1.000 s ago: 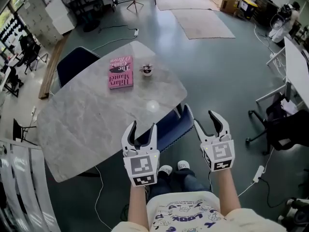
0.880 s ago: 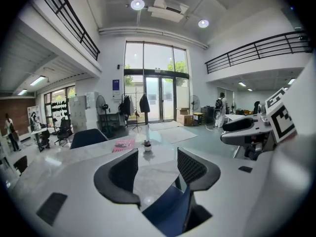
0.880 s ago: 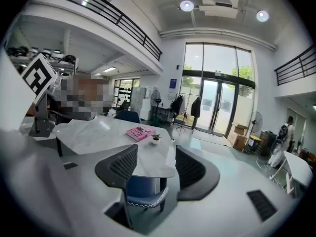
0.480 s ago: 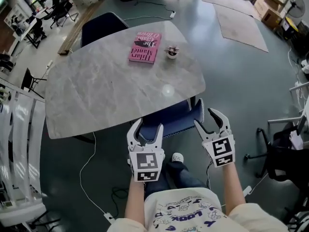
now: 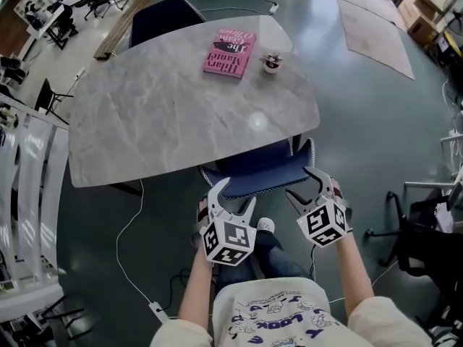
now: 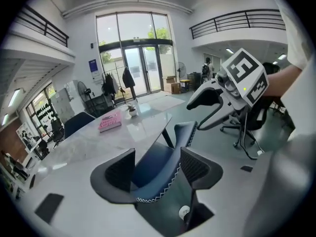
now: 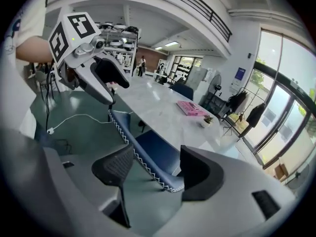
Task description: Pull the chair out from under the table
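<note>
Nearest to us, the wearer's patterned shirt [image 5: 271,316] and bare forearms, with two shoes [image 5: 265,225] on the grey floor [image 5: 347,114] between the arms. Left hand-held gripper [image 5: 236,194]: marker cube on top, jaws released and opening, the stitched rim [image 6: 168,179] of the chair's back lying between them, neither pad pressing on it. Right hand-held gripper [image 5: 300,183]: marker cube on top, jaws likewise released and opening, the same stitched rim crossing the gap between them in the right gripper view, with neither pad clamped on it. Blue chair [image 5: 253,168]: just beyond the two grippers, its back-rest toward us and clear of the table, its seat partly under the table's near edge. A thin white cable [image 5: 134,244] trails over the floor to the left of the chair. Table [image 5: 145,121]: pale marbled top with rounded corners. On its far part lie a pink book [image 5: 230,52] and, just to the right of it and apart from it, a small potted plant [image 5: 273,62]. Second blue chair [image 5: 163,16]: at the table's far side, partly hidden by the top. Black office chair [image 5: 423,230]: well apart, at the right edge of the head view. Farthest off, a pale rug [image 5: 369,20] on the floor at upper right, and desks with dark chairs at upper left.
</note>
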The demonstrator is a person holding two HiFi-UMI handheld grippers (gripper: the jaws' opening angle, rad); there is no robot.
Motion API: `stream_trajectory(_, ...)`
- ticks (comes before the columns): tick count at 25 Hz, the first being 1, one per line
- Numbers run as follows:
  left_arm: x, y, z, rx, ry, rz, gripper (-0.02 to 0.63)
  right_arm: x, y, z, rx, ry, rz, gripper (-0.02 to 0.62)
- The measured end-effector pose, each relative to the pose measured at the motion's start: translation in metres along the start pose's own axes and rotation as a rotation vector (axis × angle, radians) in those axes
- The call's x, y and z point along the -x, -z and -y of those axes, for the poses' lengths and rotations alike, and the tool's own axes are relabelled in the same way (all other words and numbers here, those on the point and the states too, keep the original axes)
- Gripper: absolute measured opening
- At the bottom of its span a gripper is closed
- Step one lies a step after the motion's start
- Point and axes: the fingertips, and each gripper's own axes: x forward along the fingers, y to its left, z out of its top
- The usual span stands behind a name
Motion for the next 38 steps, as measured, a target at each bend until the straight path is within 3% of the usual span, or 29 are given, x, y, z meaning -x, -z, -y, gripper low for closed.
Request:
stream_trajectory(9,-0.037,0.048,0.016,-0.091,0.068,-0.140,0.298,-0.039,0.032,-0.018,0.323,-0.044,-0.171,0.308)
stream_trajectory(17,-0.065,0.068,0.024,-0.202,0.117,-0.213,0.295,-0.067,0.043,-0.025,0.519,-0.074,-0.265,0.274)
stream_trajectory(20,-0.073,0.073,0.025,-0.247,0.122,-0.244,0.236,-0.075,0.046,-0.026,0.592,-0.075,-0.289,0.246)
stream_trajectory(24,-0.080,0.078,0.030,-0.267,0.147,-0.259,0.165,-0.082,0.051,-0.031,0.643,-0.100,-0.311,0.203)
stream_trajectory(26,-0.080,0.080,0.032,-0.305,0.152,-0.264,0.151,-0.082,0.053,-0.035,0.668,-0.113,-0.312,0.150)
stream_trajectory(31,-0.081,0.079,0.031,-0.387,0.160,-0.265,0.109,-0.083,0.053,-0.034,0.715,-0.115,-0.297,0.123)
stream_trajectory(38,-0.081,0.083,0.037,-0.418,0.198,-0.282,0.081,-0.082,0.055,-0.036,0.710,-0.156,-0.304,0.094)
